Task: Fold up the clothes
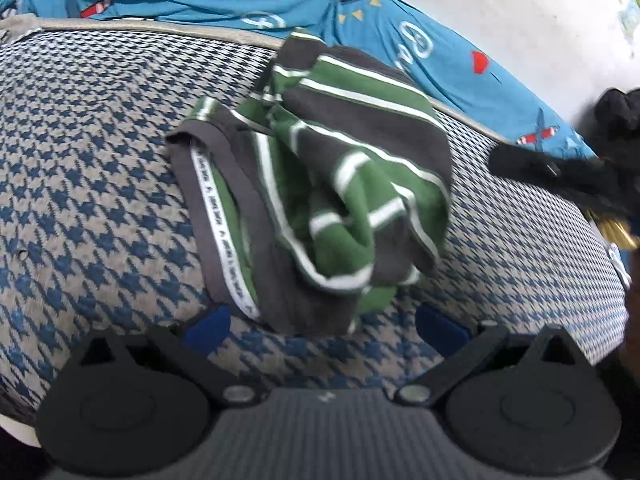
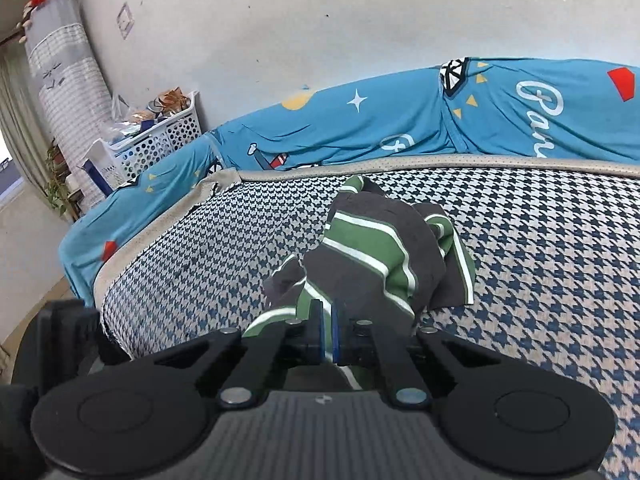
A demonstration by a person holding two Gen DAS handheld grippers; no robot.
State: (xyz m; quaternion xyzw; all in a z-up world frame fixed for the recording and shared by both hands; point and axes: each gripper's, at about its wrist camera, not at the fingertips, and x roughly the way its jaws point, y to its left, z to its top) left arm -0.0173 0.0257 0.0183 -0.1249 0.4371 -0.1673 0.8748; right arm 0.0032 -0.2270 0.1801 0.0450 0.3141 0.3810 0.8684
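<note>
A crumpled garment (image 1: 320,184) striped green, dark grey and white lies bunched on the houndstooth sofa seat (image 1: 88,168). My left gripper (image 1: 324,328) is open. Its blue pads (image 1: 208,328) stand wide apart on either side of the garment's near end, and neither touches the cloth. In the right wrist view the same garment (image 2: 372,256) sits just ahead of my right gripper (image 2: 326,332). That gripper's blue pads (image 2: 337,332) are pressed close together on the garment's near edge, and striped cloth runs on beneath the fingers. The right gripper's black body (image 1: 560,176) shows at the right edge of the left wrist view.
A blue printed cover (image 2: 400,124) drapes the sofa back and armrest (image 2: 132,204). Beyond the armrest stands a white perforated basket (image 2: 168,136) full of items. The houndstooth seat (image 2: 560,248) spreads wide to the garment's right, and its front edge drops off at the left.
</note>
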